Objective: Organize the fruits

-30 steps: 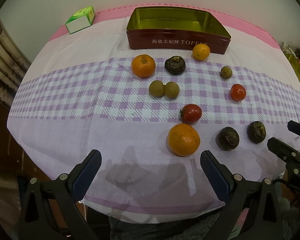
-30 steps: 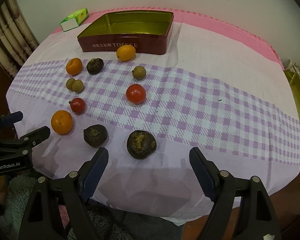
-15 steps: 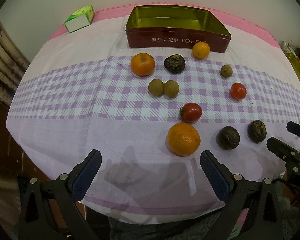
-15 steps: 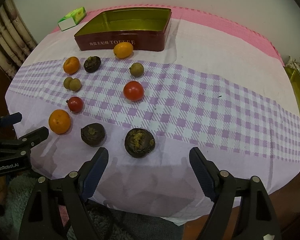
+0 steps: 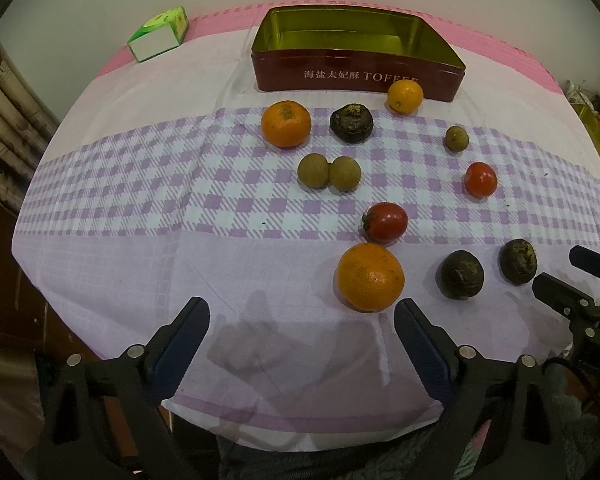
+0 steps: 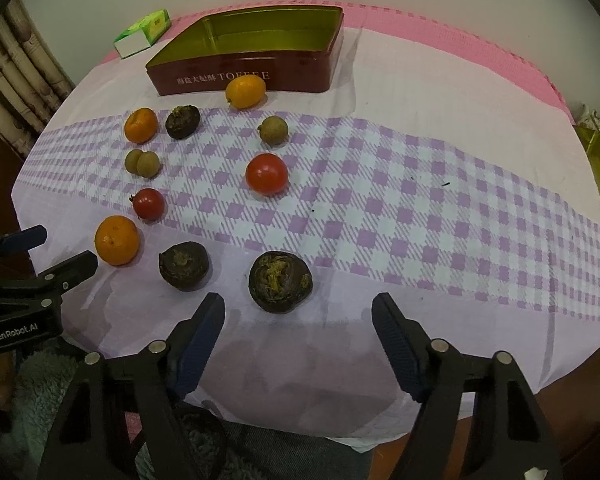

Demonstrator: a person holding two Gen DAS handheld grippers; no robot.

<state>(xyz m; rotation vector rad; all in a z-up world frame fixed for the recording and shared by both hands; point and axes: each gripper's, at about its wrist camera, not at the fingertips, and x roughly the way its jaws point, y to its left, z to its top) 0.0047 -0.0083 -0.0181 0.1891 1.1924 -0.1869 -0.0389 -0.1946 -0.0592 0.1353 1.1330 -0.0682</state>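
Note:
Fruits lie scattered on the checked cloth in front of an open red toffee tin (image 5: 358, 76). My left gripper (image 5: 300, 312) hovers over the near edge, jaws closing with nothing between them; a big orange (image 5: 370, 277) sits just beyond its right finger. My right gripper (image 6: 299, 304) is also closing on nothing, with a dark wrinkled fruit (image 6: 280, 282) just ahead of its tips. Farther off are a second dark fruit (image 6: 184, 266), two tomatoes (image 6: 267, 173), a pair of longans (image 5: 328, 171) and a small orange (image 5: 405, 96) against the tin.
A green and white carton (image 5: 158, 38) lies at the back left by the wall. A third dark fruit (image 5: 351, 123), another orange (image 5: 286, 123) and a single longan (image 5: 457, 138) sit mid-table. The table (image 6: 440, 380) drops off just beneath both grippers. A yellow-green bin edge (image 6: 598, 160) stands at the right.
The fingers of both grippers have drawn a little closer together. Neither hand has visibly shifted, and no fruit has moved.

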